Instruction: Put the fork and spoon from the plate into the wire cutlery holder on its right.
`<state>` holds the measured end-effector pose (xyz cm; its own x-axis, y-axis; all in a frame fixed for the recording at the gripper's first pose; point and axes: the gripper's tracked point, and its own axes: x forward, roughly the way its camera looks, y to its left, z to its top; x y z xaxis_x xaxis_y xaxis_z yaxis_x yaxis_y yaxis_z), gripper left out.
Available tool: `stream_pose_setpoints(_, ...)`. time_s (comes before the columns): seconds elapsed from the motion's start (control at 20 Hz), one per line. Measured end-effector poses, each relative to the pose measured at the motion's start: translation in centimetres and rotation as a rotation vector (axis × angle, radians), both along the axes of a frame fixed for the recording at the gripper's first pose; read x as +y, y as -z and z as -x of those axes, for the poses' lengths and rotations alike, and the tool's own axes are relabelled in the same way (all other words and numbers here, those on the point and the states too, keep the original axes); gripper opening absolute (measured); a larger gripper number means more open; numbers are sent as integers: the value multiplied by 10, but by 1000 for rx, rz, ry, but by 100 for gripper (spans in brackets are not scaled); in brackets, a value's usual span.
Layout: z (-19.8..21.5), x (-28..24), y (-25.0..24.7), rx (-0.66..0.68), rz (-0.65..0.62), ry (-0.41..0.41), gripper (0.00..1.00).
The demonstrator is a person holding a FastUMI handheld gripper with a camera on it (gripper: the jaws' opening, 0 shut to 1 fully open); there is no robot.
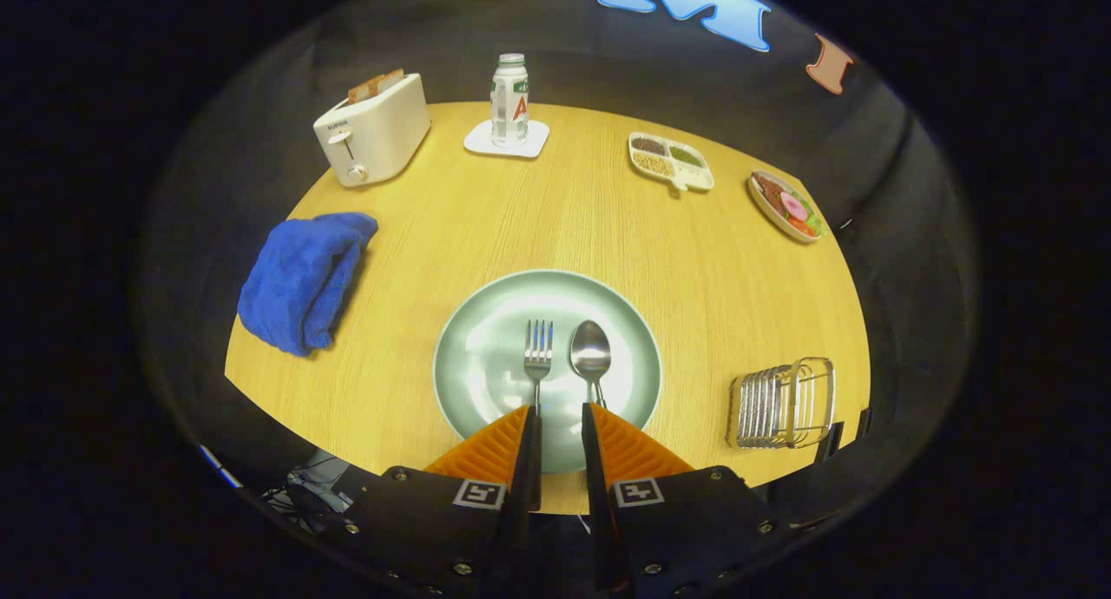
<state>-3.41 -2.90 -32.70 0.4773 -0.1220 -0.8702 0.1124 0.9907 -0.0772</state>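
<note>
We count one pale green plate (486,382) on the round wooden table (694,269), and on it one fork (538,356) and one spoon (591,354), lying side by side with tines and bowl pointing away from us, the fork to the left of the spoon. Their handles run back toward the gripper (560,417) and pass under or behind its fingertips, so we cannot see the handle ends.

To the right of the plate, well apart from it near the table edge, stands one wire cutlery holder (784,404); nothing shows inside it as far as we can make out through the wires.

Farther off we count one blue towel (304,278) bunched to the left of the plate, one white toaster (373,128) with two slices of bread sticking out, one bottle (509,100) standing on one white coaster (508,139), one divided dish (670,161) with three filled sections, and one small plate of food (785,207) by the far right edge.

The gripper's two fingers are set a narrow gap apart, with nothing clamped between them. They hover over the near rim of the plate, the left tip at the fork's handle and the right tip at the spoon's handle; whether either tip actually touches the metal we cannot tell from this angle.
</note>
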Motion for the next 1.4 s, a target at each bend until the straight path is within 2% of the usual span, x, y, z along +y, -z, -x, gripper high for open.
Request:
stream_pose_setpoints(0.2,5,5,35,89,-33,18,31)
stream_pose_setpoints(0.45,4,11,66,167,-48,1,31)
stream_pose_setpoints(0.75,-11,17,81,149,-108,38,31)
stream_pose_setpoints(0.85,-14,19,76,128,-127,48,27)
stream_pose_setpoints(0.9,-17,17,77,125,-114,43,9)
stream_pose_setpoints(1.0,-20,16,76,110,-89,35,9)
stream_pose_setpoints(1.05,-22,18,73,96,-88,29,1)
stream_pose_setpoints(1.4,-36,17,49,7,-60,41,1)
